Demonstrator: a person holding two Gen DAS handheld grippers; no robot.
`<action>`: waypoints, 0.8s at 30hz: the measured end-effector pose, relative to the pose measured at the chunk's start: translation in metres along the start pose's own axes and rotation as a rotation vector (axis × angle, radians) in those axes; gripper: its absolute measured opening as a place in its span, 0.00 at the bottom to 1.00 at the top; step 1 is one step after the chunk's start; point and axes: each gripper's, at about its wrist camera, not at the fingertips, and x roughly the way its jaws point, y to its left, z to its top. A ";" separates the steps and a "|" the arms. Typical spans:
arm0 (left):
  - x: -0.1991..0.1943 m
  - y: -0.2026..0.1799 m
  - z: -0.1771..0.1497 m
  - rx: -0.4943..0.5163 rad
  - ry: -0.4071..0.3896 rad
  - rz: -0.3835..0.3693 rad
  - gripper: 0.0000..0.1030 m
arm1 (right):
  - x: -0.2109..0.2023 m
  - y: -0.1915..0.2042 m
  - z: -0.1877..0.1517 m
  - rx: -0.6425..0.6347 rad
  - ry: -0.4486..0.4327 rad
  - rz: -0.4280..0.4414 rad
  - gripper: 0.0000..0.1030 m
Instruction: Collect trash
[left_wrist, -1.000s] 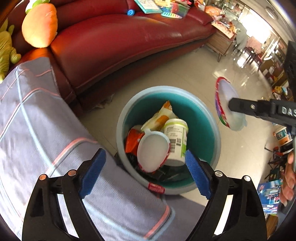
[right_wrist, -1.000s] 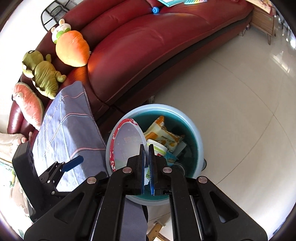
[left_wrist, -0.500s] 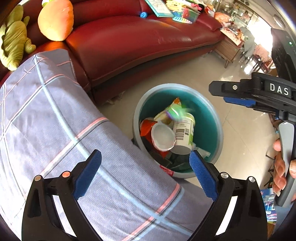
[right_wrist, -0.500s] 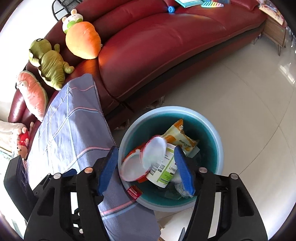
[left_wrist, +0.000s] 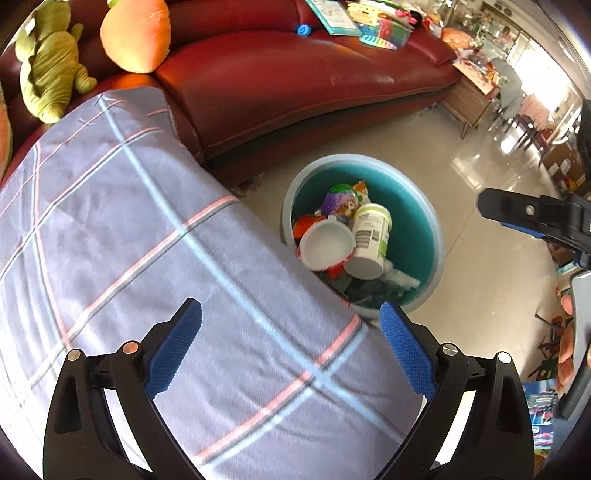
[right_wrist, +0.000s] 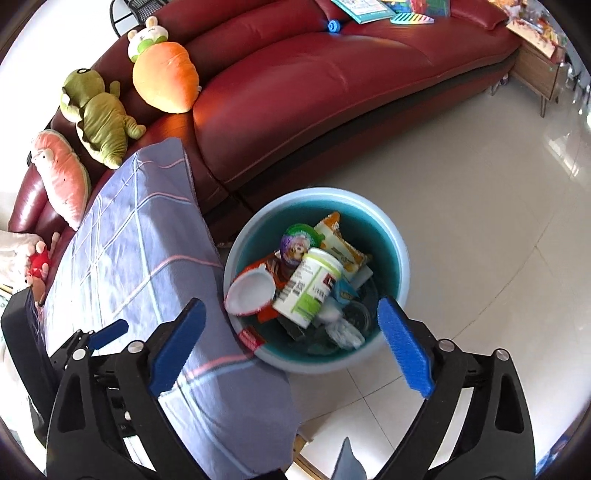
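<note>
Pale tiled floor (right_wrist: 461, 221) open beside trash-filled basin (right_wrist: 400, 258).

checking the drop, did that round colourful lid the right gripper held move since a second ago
Yes. The lid has left the right gripper, whose jaws have just been opening and hold nothing, and now lies inside the bin.

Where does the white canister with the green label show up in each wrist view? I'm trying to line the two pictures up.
Left wrist view: the white canister lies right of centre, inside the teal bin.
Right wrist view: the white canister lies just below centre, tilted among the trash in the bin.
Shared landmark: the white bowl touching the canister's left side.
</note>
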 end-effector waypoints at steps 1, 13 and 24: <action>-0.004 0.000 -0.004 -0.003 -0.003 0.007 0.94 | -0.004 0.000 -0.004 -0.005 0.000 -0.005 0.88; -0.040 0.005 -0.041 -0.050 -0.044 0.038 0.96 | -0.045 0.015 -0.051 -0.080 -0.029 -0.056 0.93; -0.066 0.014 -0.067 -0.095 -0.096 0.058 0.96 | -0.068 0.031 -0.083 -0.151 -0.062 -0.124 0.93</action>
